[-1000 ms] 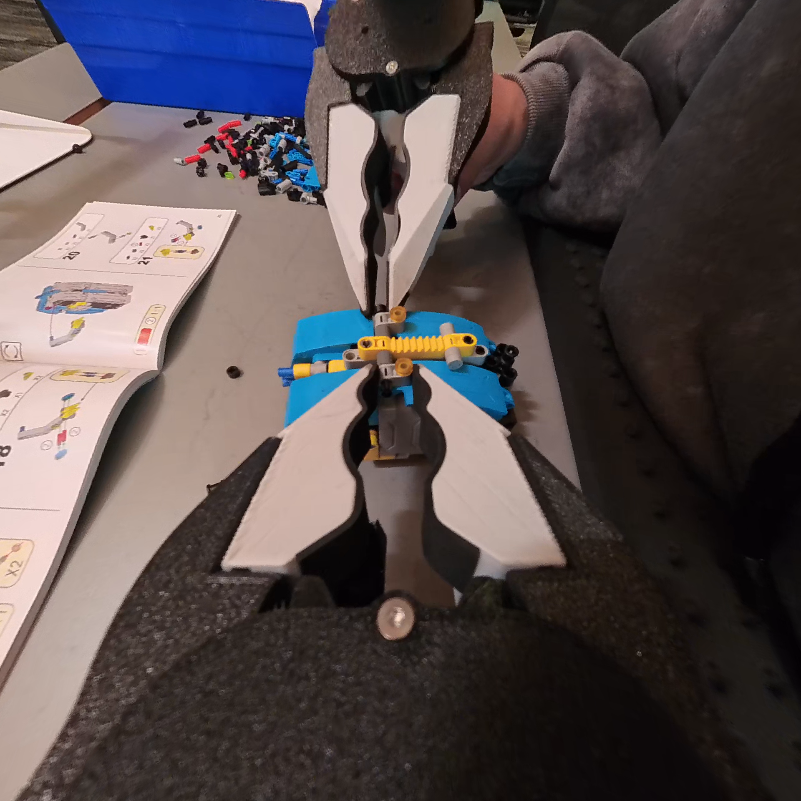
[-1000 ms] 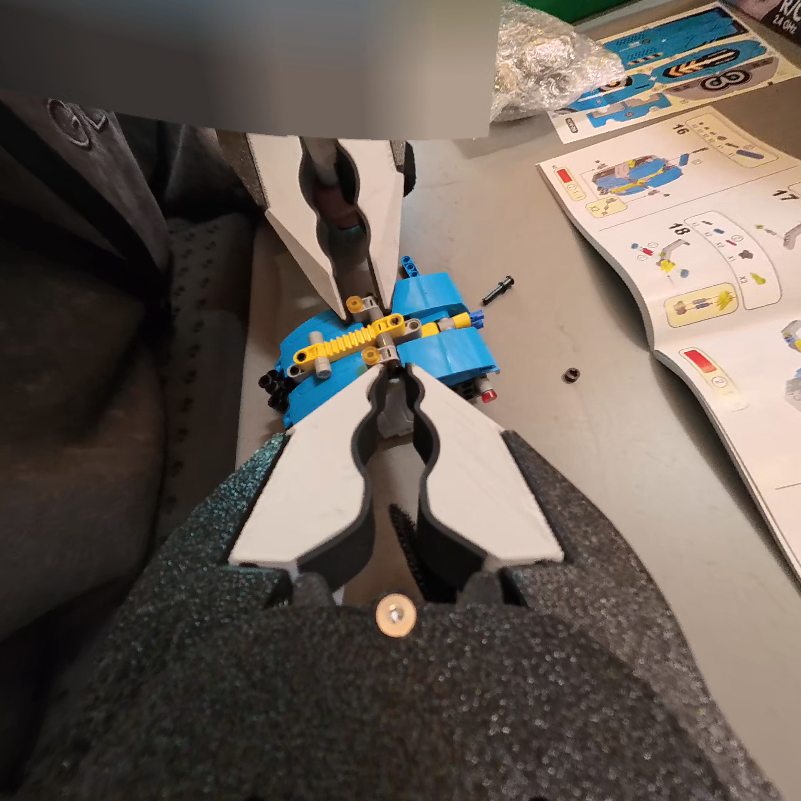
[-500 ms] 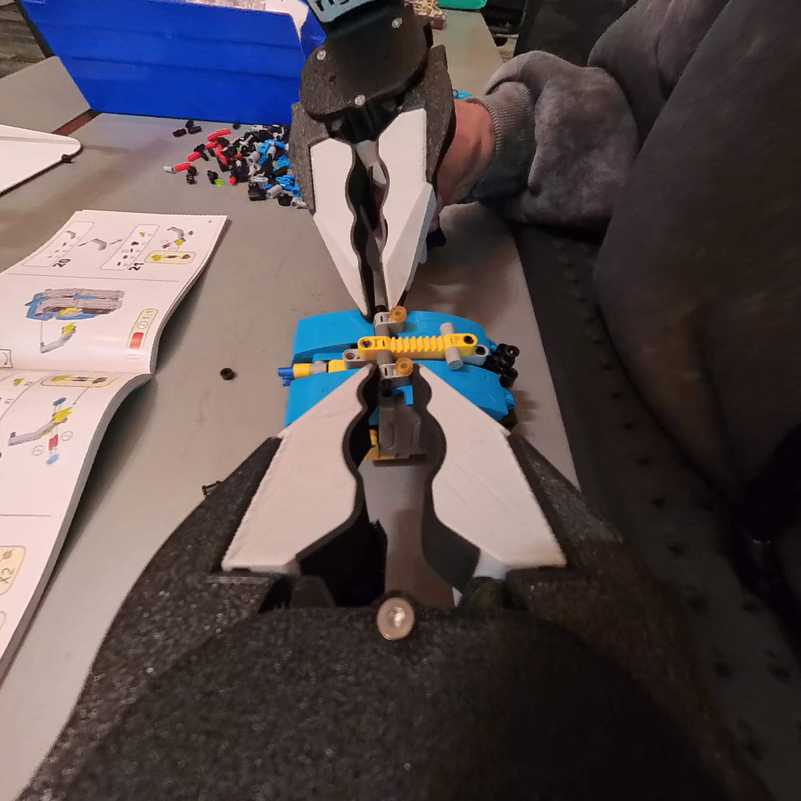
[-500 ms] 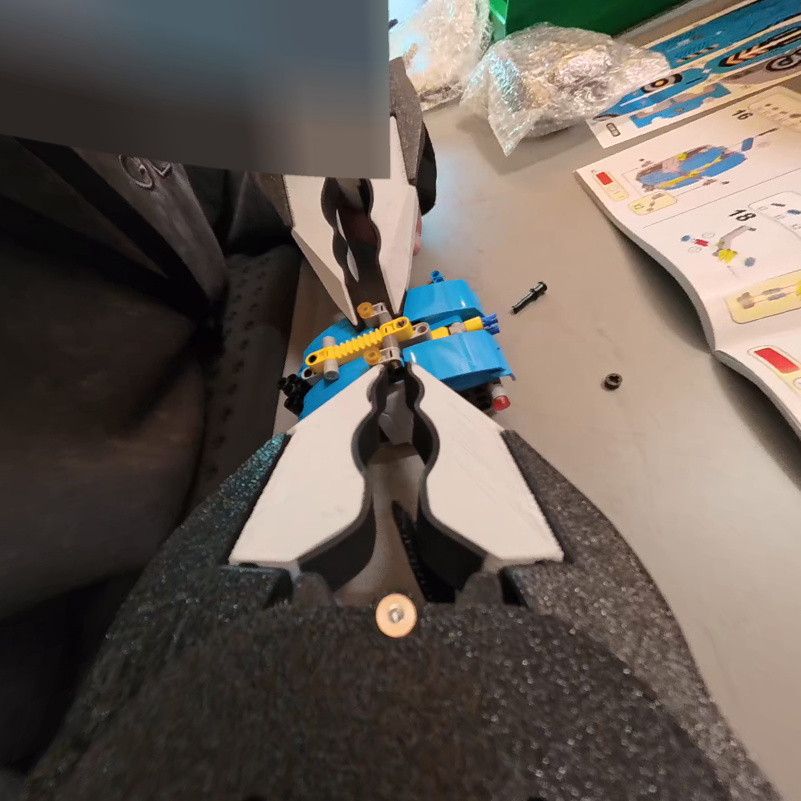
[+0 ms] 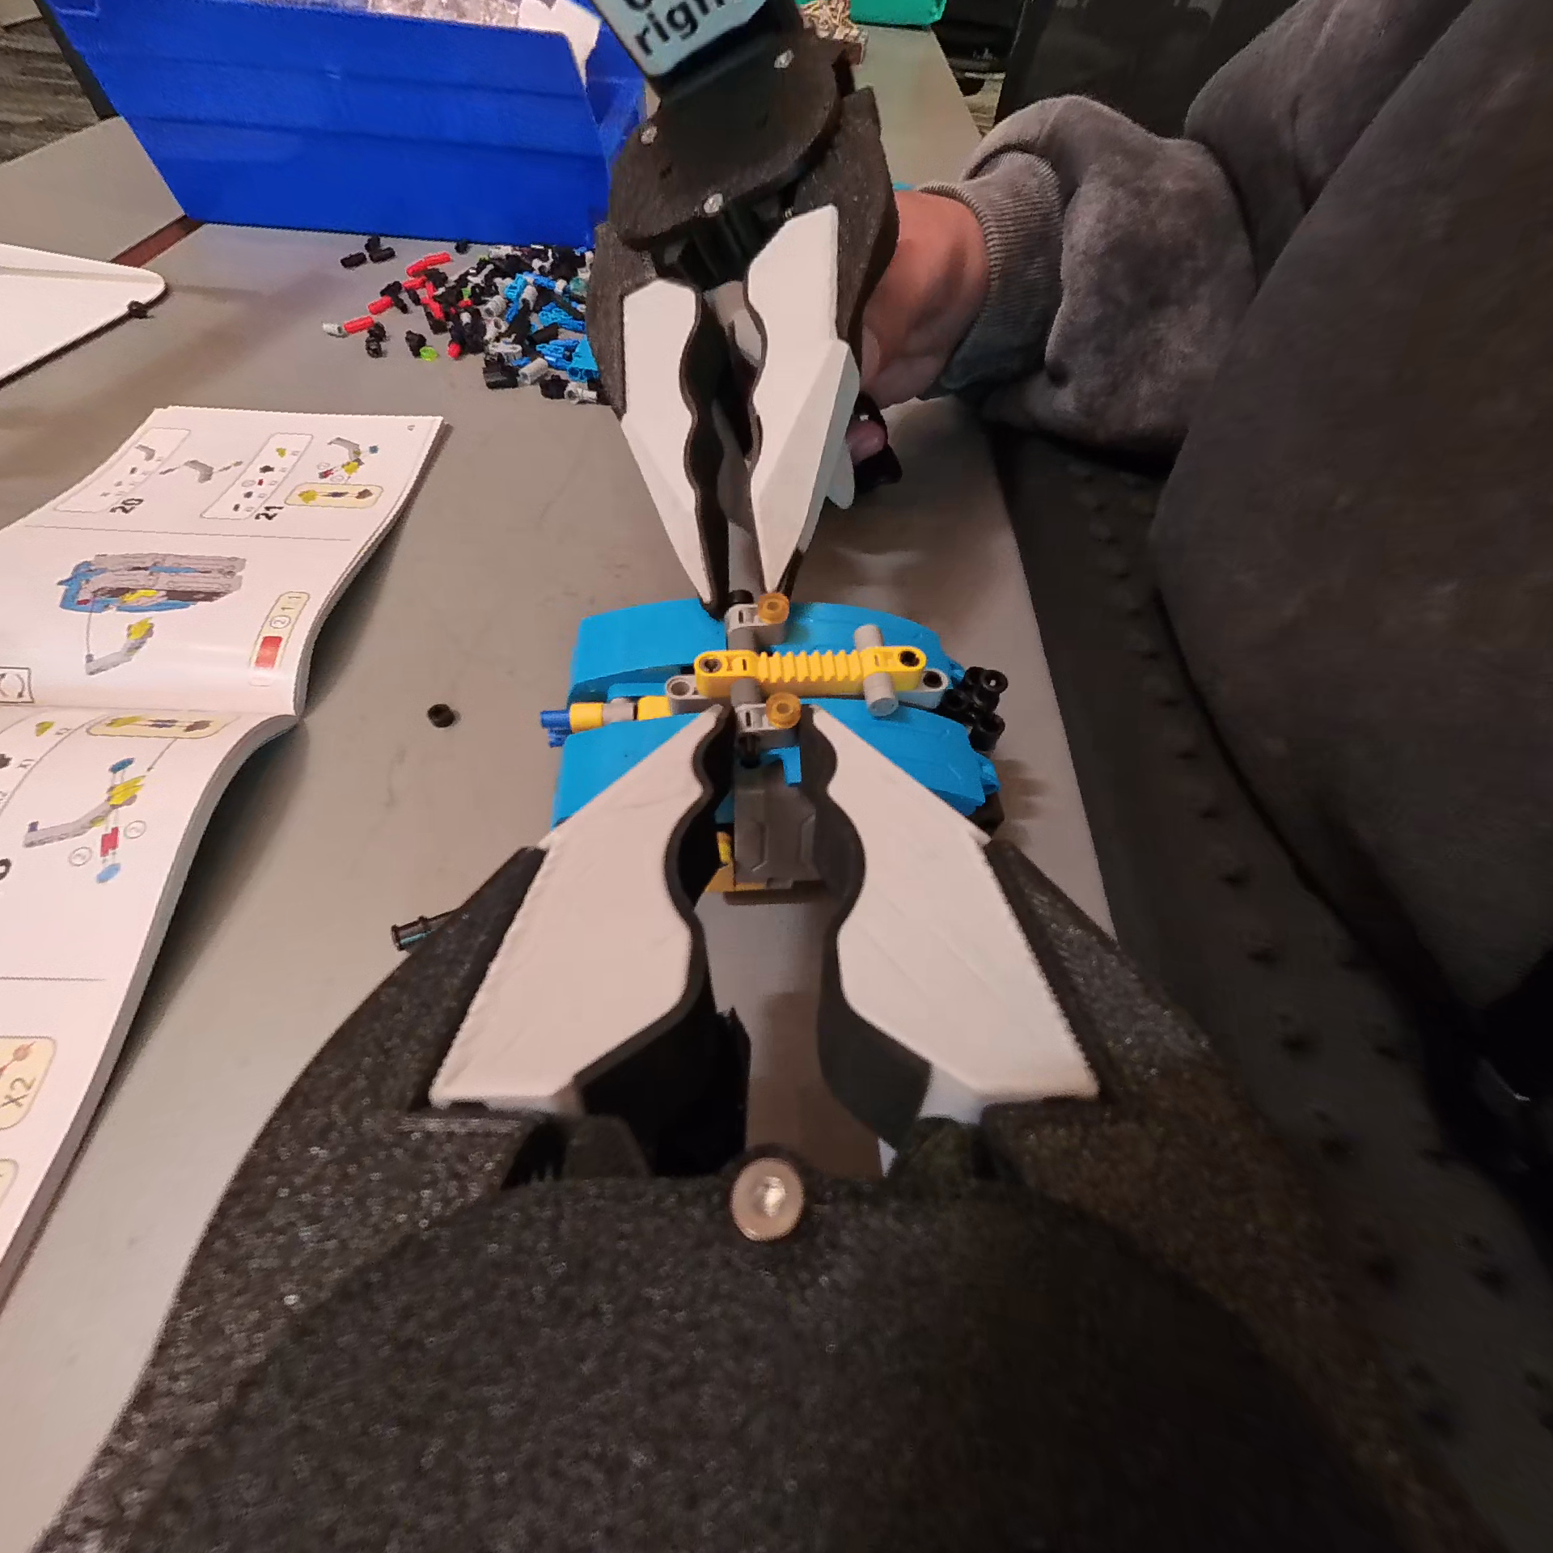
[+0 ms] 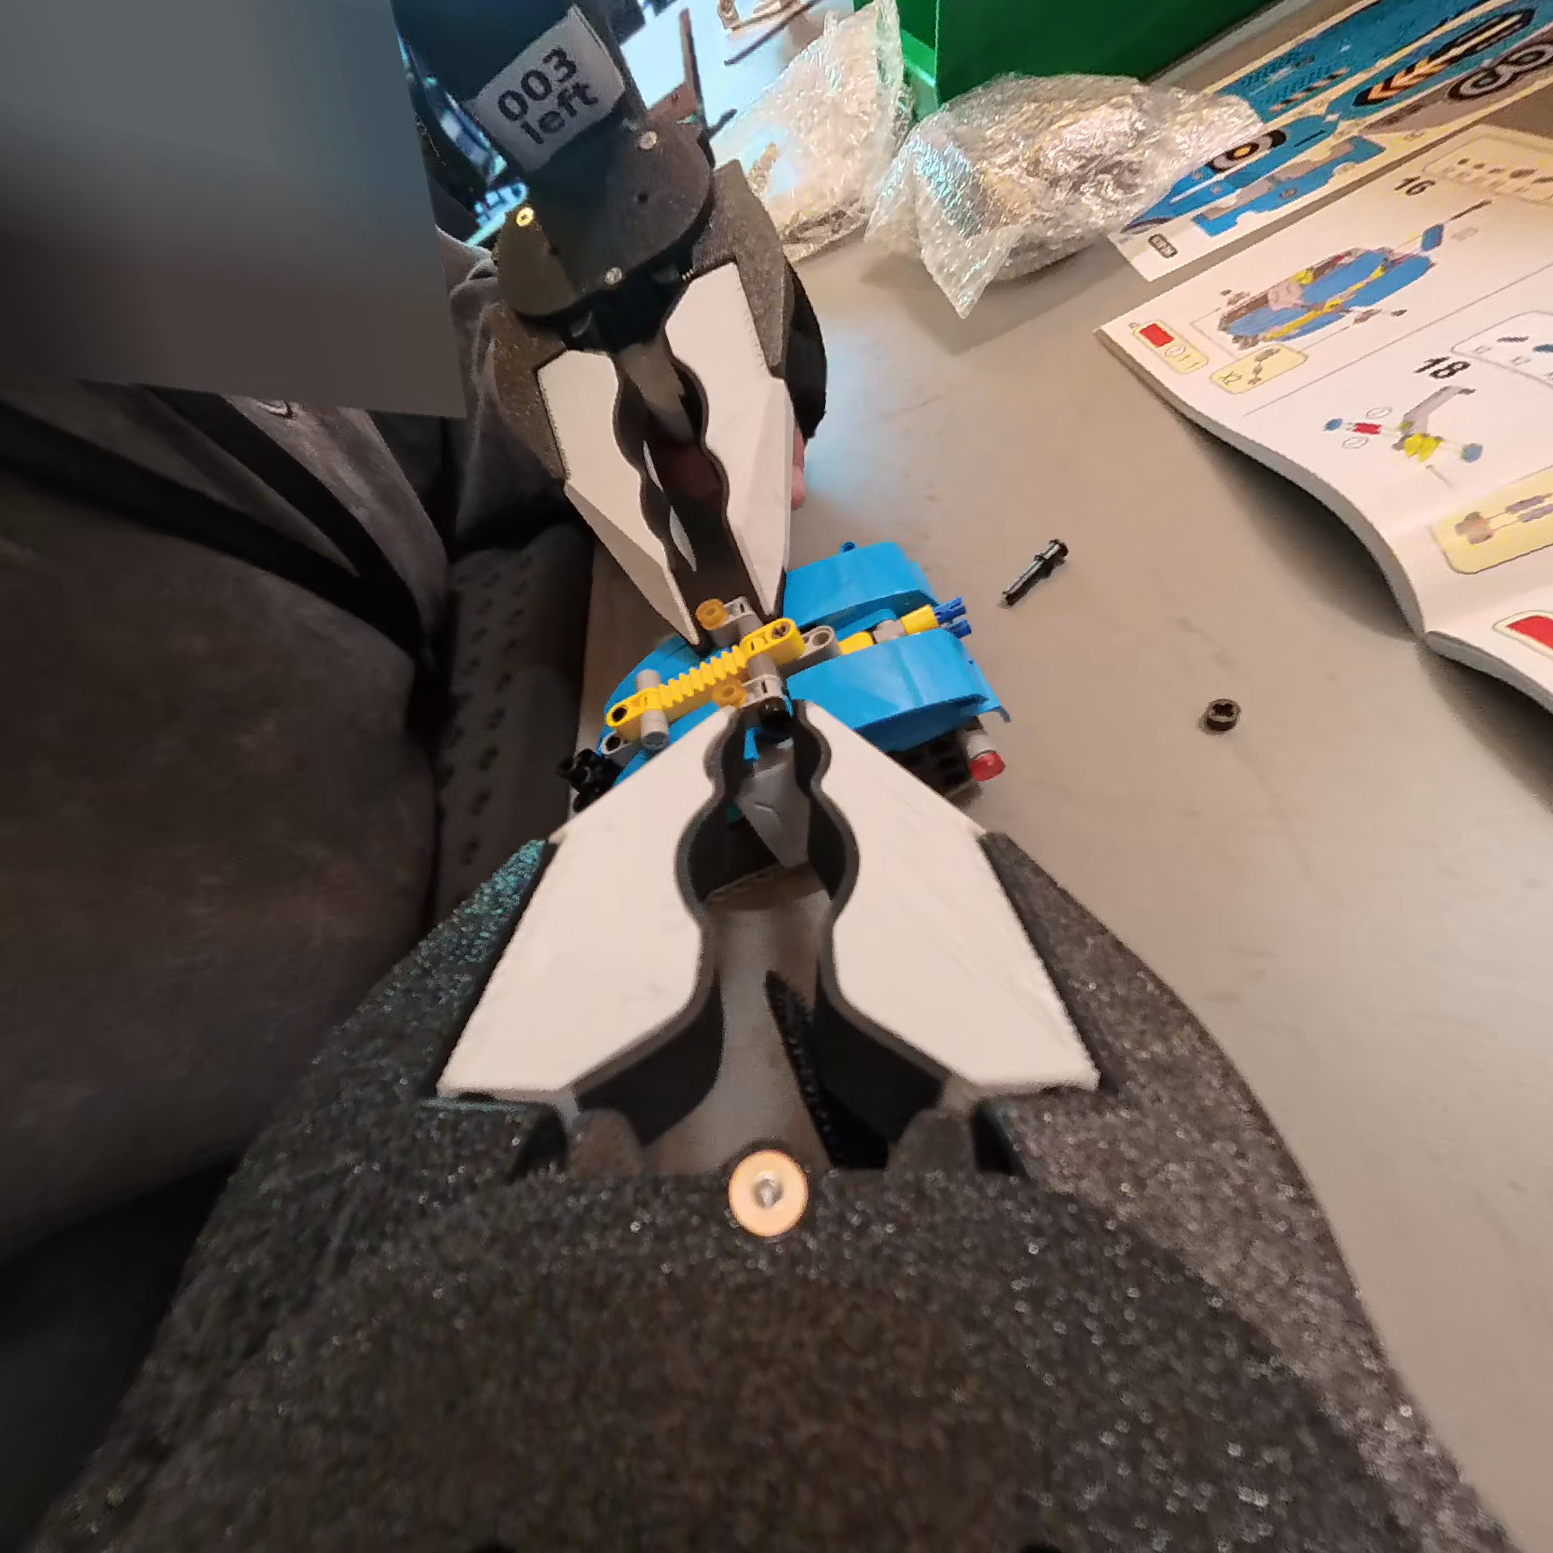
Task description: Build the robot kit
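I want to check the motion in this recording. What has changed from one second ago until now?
Both grippers tilted upward at their rear ends: the right gripper and the left gripper each stand steeper opposite. Both stay shut on the blue and yellow brick model, which kept its place near the table edge.

A grey table (image 5: 471,538) is seen carrying a blue brick-built model (image 5: 639,639) near its edge. An open instruction booklet (image 5: 168,605), a scattered heap of small bricks (image 5: 479,311), a black bush (image 5: 440,716), a black pin (image 6: 1035,571), a blue bin (image 5: 361,126) and bubble-wrap bundles (image 6: 1034,168) are spread around it.
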Tool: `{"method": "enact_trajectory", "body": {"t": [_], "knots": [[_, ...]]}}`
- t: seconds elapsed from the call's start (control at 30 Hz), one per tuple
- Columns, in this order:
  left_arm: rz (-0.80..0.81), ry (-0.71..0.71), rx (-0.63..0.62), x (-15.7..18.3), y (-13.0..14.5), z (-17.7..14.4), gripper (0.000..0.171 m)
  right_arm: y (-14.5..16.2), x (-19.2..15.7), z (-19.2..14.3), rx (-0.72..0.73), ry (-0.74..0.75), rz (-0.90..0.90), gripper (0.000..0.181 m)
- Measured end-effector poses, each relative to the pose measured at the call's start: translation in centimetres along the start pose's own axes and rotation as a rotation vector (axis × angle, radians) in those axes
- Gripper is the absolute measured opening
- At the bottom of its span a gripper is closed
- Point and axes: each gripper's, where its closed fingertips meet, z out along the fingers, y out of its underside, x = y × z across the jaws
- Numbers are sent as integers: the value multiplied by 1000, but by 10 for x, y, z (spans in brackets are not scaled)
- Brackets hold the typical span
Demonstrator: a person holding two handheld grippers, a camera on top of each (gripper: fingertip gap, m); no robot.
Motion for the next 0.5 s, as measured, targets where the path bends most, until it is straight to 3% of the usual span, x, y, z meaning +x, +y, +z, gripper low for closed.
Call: {"method": "enact_trajectory", "body": {"t": [0.13, 0.2, 0.3, 0.5], "knots": [[-2, 2, 0, 0, 0, 0, 15, 0, -1, 0, 12, -19, 15, 11], [-3, 3, 1, 0, 0, 0, 15, -2, -6, -1, 27, -55, 24, 25], [-2, 3, 1, 0, 0, 0, 15, -2, -7, -1, 33, -69, 35, 28], [2, 1, 1, 0, 0, 0, 15, -6, 6, -18, 44, 37, -41, 33]]}}
